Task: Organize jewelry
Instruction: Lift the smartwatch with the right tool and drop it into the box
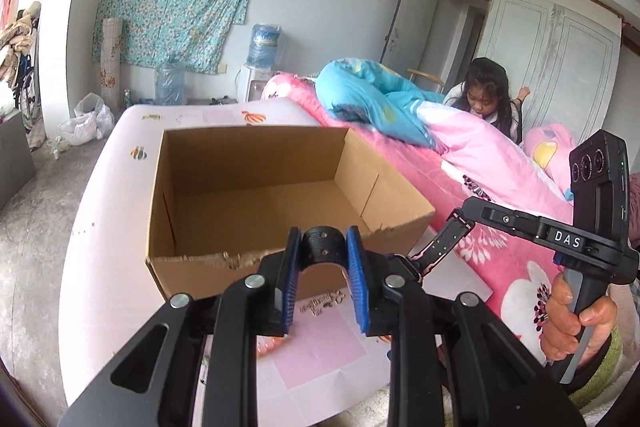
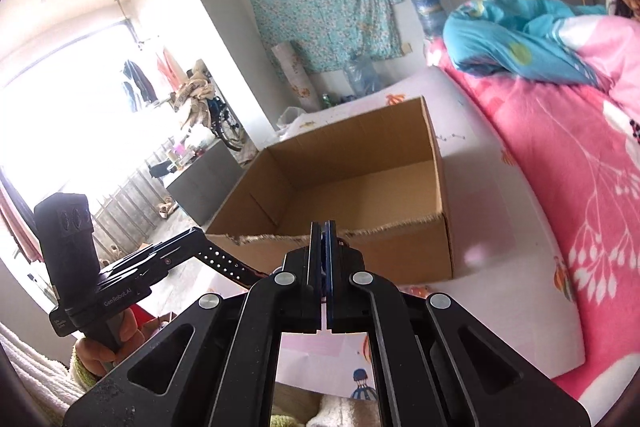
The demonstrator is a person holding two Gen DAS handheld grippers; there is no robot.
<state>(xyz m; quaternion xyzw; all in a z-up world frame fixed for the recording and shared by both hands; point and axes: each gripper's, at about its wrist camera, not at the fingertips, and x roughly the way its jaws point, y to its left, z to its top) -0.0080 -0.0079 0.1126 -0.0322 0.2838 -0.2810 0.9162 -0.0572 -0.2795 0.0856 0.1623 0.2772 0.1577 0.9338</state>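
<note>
An open, empty cardboard box (image 1: 260,195) stands on the pale pink bed sheet (image 1: 120,211). My left gripper (image 1: 323,247) is shut on a black strap-like band (image 1: 322,246), held just in front of the box's torn near rim. A small silver bracelet (image 1: 322,301) lies on the sheet below the fingers. The right gripper's tips (image 1: 460,223) show beside the box's right corner. In the right wrist view, my right gripper (image 2: 324,227) has its pads pressed together at the box's (image 2: 360,187) near rim; whether anything is between them is hidden.
A pink floral quilt (image 1: 500,227) and a blue blanket (image 1: 372,95) lie on the right of the bed. A girl (image 1: 486,95) sits behind them. A water dispenser (image 1: 260,67) and bags stand by the far wall.
</note>
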